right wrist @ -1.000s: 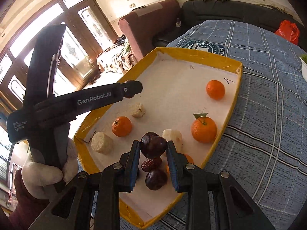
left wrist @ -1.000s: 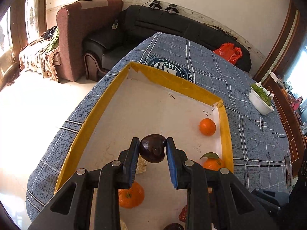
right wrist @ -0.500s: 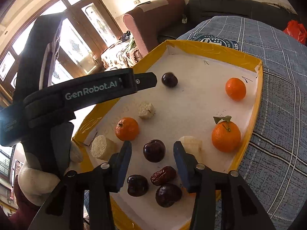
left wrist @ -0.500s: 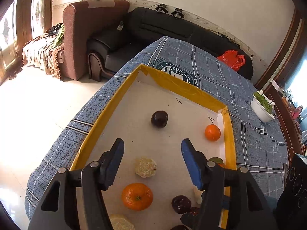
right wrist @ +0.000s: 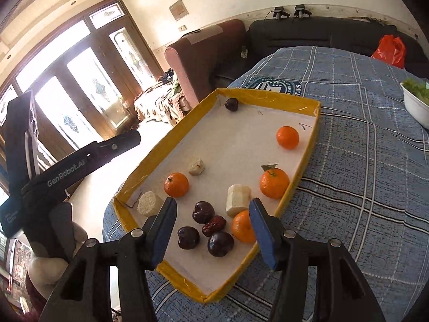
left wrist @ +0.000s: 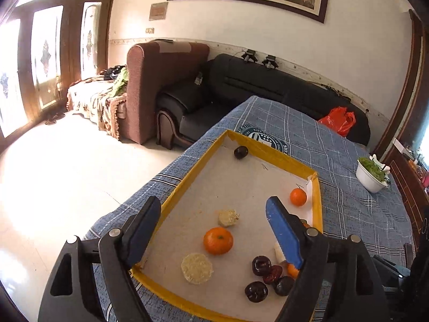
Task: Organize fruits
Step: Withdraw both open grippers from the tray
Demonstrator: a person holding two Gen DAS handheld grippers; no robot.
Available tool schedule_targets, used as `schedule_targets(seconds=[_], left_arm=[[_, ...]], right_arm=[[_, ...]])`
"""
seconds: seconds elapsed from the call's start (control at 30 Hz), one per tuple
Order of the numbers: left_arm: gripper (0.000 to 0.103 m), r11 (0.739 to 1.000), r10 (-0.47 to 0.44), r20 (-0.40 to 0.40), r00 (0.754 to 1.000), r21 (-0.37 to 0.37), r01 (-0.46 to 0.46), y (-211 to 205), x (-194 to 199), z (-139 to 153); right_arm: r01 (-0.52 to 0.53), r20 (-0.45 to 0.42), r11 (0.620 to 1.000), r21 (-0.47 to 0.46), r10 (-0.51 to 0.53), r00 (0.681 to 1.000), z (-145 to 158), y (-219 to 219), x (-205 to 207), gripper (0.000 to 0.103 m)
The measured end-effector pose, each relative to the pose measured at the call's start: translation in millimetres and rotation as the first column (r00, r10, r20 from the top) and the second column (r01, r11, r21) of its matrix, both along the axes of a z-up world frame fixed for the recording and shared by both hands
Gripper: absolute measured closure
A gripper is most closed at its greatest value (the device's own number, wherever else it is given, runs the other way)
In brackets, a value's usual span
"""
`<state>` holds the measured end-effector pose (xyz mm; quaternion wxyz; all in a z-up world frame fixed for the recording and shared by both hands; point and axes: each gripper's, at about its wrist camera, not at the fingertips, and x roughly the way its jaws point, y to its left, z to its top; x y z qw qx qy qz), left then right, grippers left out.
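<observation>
Plums have just left both our jaws: the left gripper (left wrist: 211,230) and right gripper (right wrist: 213,230) are opening, nothing between them. One plum (left wrist: 240,152) now sits at the tray's (left wrist: 278,158) far corner, upper centre of frame; sorting seems under way.

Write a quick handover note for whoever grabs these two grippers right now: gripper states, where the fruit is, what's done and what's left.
Left hand-held gripper: jaws opening, nothing between them, above the tray.
Right hand-held gripper: jaws opening, empty, over the tray's near end.
Fruit: one dark plum sits alone in the far corner. Three plums and a date cluster at the near end. Four oranges and three pale chunks lie scattered.
Done: one plum moved apart.
Left: likely the remaining plums, then grouping the other fruit.
</observation>
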<state>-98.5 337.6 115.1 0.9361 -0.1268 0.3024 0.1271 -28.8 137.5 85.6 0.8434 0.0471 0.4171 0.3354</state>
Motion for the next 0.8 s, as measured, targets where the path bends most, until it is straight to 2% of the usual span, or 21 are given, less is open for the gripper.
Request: schedule_targets(seconds=[0.13, 0.27, 0.47, 0.7, 0.77, 0.8], left_arm=[[0.016, 0.991, 0.06, 0.093, 0.994, 0.115, -0.07, -28, -32, 14], [0.011, 0.975, 0.068, 0.173, 0.983, 0.198, -0.102, -59, -56, 28], [0.0, 0.951, 0.097, 0.296, 0.95, 0.253, -0.176, -99, -96, 50], [0.0, 0.888, 0.067, 0.451, 0.89, 0.379, -0.259, -153, -144, 61], [0.0, 0.889, 0.036, 0.454, 0.89, 0.393, -0.236, -165, -149, 59], [0.0, 0.889, 0.024, 0.437, 0.899, 0.402, -0.219, -169, -148, 57]], right_arm=[[0.068, 0.048, 0.998, -0.012, -0.068, 0.997, 7, -22, -13, 0.04], [0.134, 0.074, 0.991, -0.001, -0.133, 0.988, 11, -49, -27, 0.037], [0.215, 0.068, 0.975, 0.055, -0.219, 0.973, 15, -94, -49, 0.034], [0.274, 0.059, 0.956, 0.106, -0.281, 0.958, 13, -129, -73, 0.032], [0.287, 0.072, 0.951, 0.113, -0.296, 0.953, 13, -134, -78, 0.03], [0.294, 0.081, 0.949, 0.113, -0.303, 0.949, 13, -136, -81, 0.027]])
